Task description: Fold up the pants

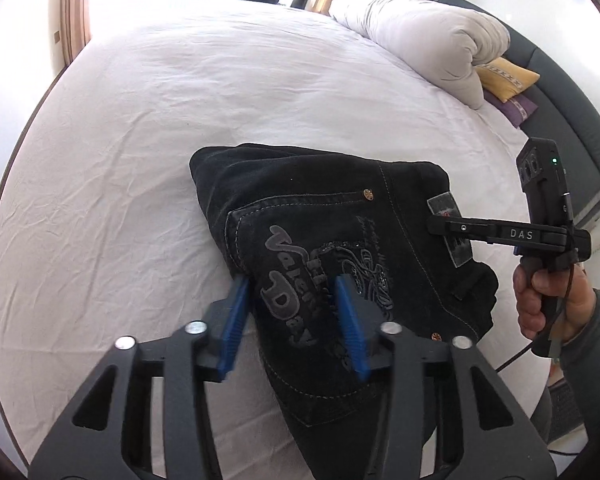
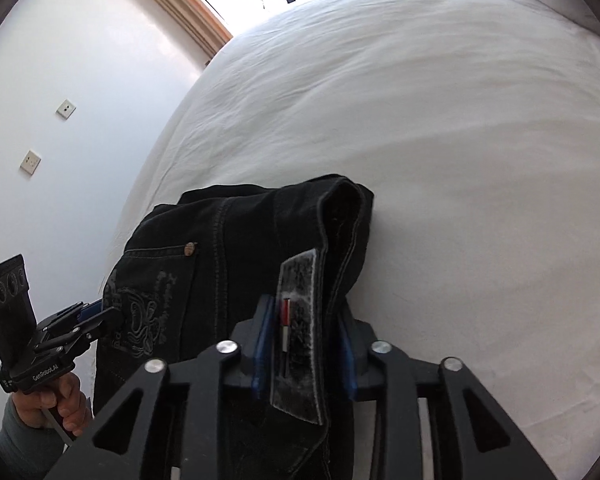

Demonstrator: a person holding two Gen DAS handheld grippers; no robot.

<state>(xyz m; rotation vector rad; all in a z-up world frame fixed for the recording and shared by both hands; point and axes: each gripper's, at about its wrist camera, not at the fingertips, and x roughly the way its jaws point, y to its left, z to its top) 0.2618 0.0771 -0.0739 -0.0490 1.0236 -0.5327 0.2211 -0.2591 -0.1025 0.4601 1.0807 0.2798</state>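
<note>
Black jeans (image 1: 320, 200) lie folded into a thick bundle on the white bed (image 1: 180, 100), back pocket with grey embroidery facing up. My left gripper (image 1: 292, 292) straddles the bundle's near left edge, open, with its blue pads (image 1: 236, 320) apart and pocket fabric lying between them. From the right wrist view the same gripper (image 2: 108, 314) shows at the bundle's left side. My right gripper (image 2: 304, 308) is open around the waistband, whose grey label patch (image 2: 296, 320) sits between its pads. In the left wrist view it (image 1: 444, 227) reaches in from the right onto that patch.
A person's hand (image 1: 540, 300) holds the right gripper's handle. A bunched white duvet (image 1: 420, 32), a yellow cushion (image 1: 508, 76) and a purple one (image 1: 516, 108) lie at the bed's far right by a dark headboard (image 1: 560, 120). Wall sockets (image 2: 66, 109) are left of the bed.
</note>
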